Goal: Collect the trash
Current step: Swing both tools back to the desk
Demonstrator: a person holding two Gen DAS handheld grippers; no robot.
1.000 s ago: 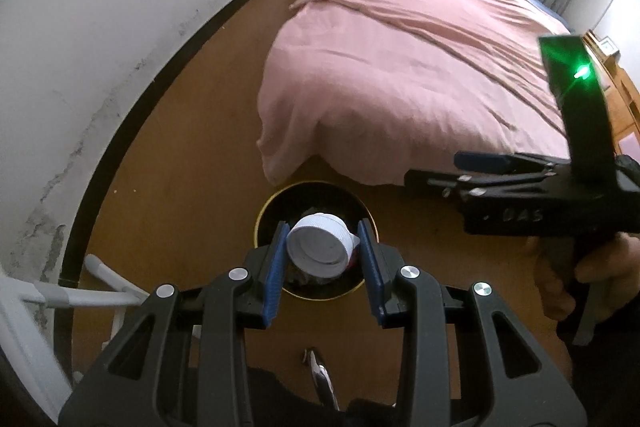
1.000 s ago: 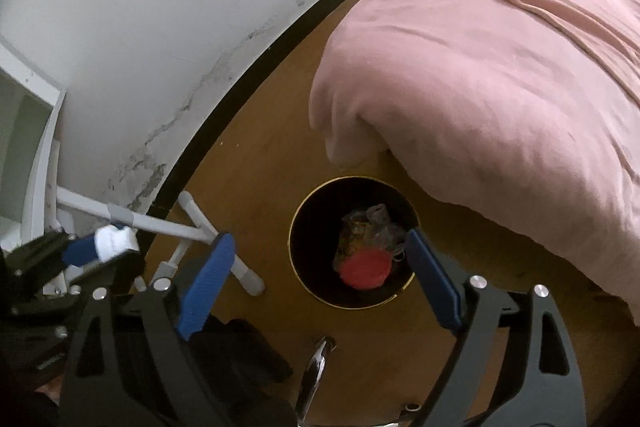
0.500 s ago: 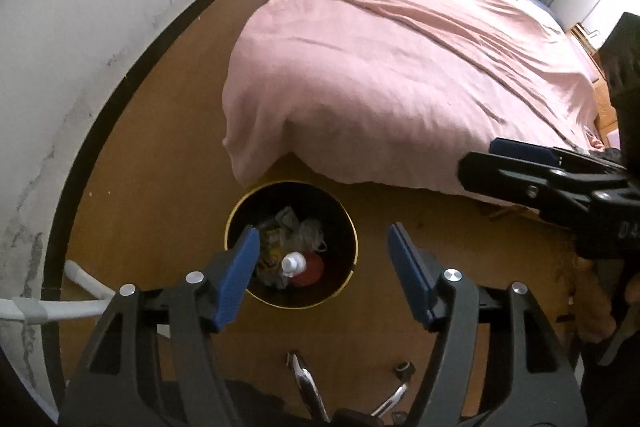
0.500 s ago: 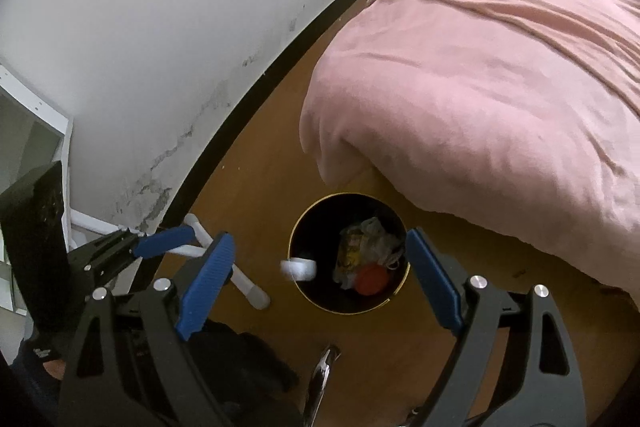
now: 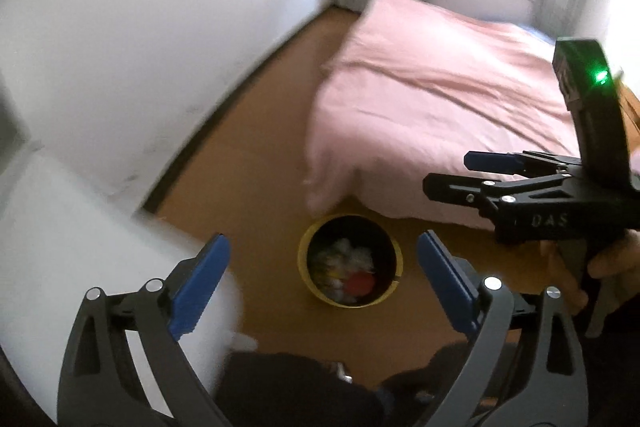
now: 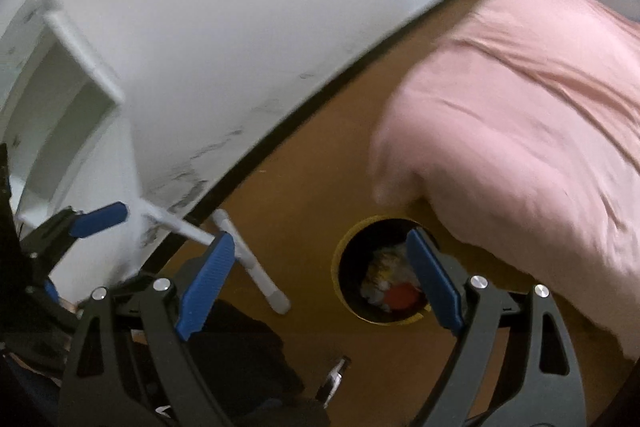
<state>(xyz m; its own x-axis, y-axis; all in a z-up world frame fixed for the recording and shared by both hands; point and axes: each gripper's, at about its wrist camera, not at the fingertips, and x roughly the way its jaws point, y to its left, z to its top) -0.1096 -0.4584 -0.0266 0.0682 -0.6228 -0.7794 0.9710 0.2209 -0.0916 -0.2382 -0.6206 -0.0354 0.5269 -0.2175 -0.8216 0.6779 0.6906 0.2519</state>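
Trash already fills the round black bin with the yellow rim, which stands on the brown wooden floor just beside the corner of the bed under its pink cover; crumpled pale paper and a red disc-like lid lie inside it. The left gripper has its blue-padded jaws opening, now wide, with nothing between them, and the right gripper also stands wide and empty. Both views are blurred, so the main risk appears to be one of motion: a quick swing of either hand could knock the white worktop edge close beside the left jaw, or bring the two grippers together, since they hang near each other above the bin. A further risk is that the light paper heaped high in the bin may spill if more is pressed in carelessly. Whether any trash remains elsewhere cannot be told from these views. The left wrist view shows the right gripper from the side, its green light and the person's hand on its handle, plus the bright window beyond the bed. The right wrist view alone shows the white shelf unit, the white tubular frame leg on the floor, and the scuffed wall base.
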